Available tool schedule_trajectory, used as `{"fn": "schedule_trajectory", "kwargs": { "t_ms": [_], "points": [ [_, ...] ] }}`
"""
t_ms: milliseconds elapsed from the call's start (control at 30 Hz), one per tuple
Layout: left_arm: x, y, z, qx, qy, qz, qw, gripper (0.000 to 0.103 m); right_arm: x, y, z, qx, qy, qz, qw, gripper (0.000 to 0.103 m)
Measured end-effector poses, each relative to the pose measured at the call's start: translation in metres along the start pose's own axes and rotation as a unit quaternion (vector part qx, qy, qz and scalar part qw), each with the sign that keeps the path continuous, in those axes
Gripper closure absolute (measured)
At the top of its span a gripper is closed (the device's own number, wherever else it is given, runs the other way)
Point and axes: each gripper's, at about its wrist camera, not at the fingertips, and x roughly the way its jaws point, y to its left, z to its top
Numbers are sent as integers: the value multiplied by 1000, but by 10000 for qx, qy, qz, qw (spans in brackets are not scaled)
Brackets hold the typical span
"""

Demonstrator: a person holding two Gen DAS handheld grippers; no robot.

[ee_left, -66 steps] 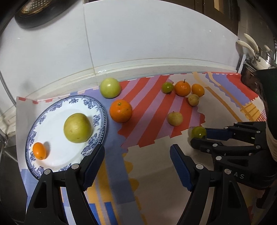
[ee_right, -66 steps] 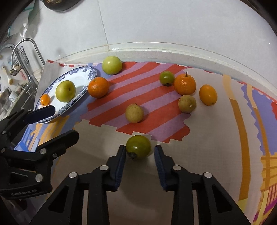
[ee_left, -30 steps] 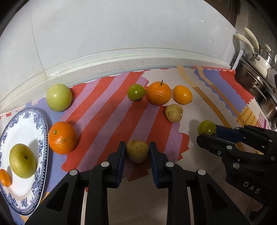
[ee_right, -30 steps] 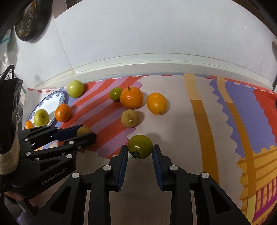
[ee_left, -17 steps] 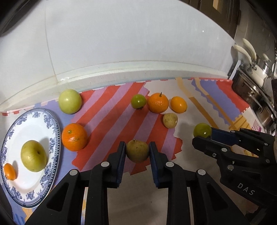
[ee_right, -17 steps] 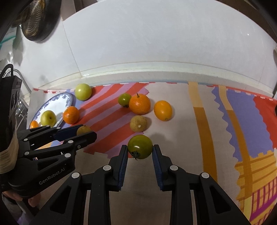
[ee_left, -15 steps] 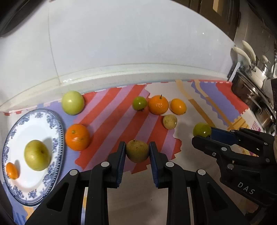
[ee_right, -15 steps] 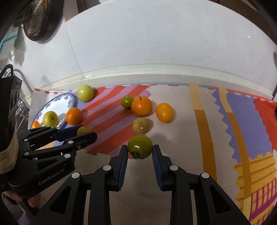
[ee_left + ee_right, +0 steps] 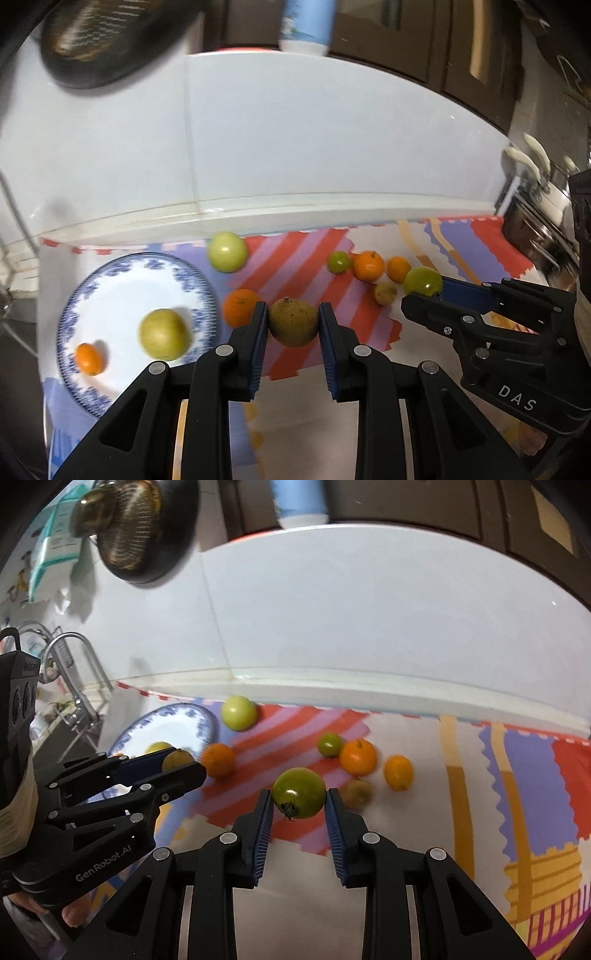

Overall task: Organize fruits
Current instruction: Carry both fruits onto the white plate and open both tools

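My left gripper (image 9: 293,325) is shut on a brownish-green round fruit (image 9: 293,322) and holds it above the mat, right of the blue-rimmed plate (image 9: 92,291). The plate holds a yellow-green fruit (image 9: 164,334) and a small orange one (image 9: 88,358). My right gripper (image 9: 299,805) is shut on a green tomato (image 9: 299,793), lifted over the striped mat. The tomato also shows in the left wrist view (image 9: 423,281), the brownish fruit in the right wrist view (image 9: 177,758). On the mat lie a pale green apple (image 9: 227,251), an orange (image 9: 240,307), a small green fruit (image 9: 339,262), a stemmed orange (image 9: 368,266), another orange (image 9: 398,268) and a small brown fruit (image 9: 385,293).
A white backsplash wall (image 9: 295,147) rises behind the counter. A dark pan (image 9: 110,40) hangs at the upper left. Pots (image 9: 539,206) stand at the right; a faucet (image 9: 74,672) and sink rack are at the left.
Both grippers have risen well above the counter with their fruits, so the mat looks farther away. The left gripper has swung left, bringing the plate more fully into view.
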Motion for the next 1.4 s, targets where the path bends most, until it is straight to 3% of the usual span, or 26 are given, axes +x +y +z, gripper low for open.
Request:
{"fn": "schedule_trajectory", "kwargs": {
  "t_ms": [667, 1000, 1400],
  "points": [
    [-53, 96, 7, -863, -365, 948, 9911, 76, 19, 100, 60, -912, -231, 865, 9918, 73],
    [-36, 142, -2, -1054, -98, 1299, 9859, 76, 76, 145, 66, -1231, 350, 1221, 9842, 73],
    [12, 182, -13, -1143, 350, 1400, 9829, 76, 150, 163, 69, -1210, 892, 1210, 9812, 73]
  ]
}}
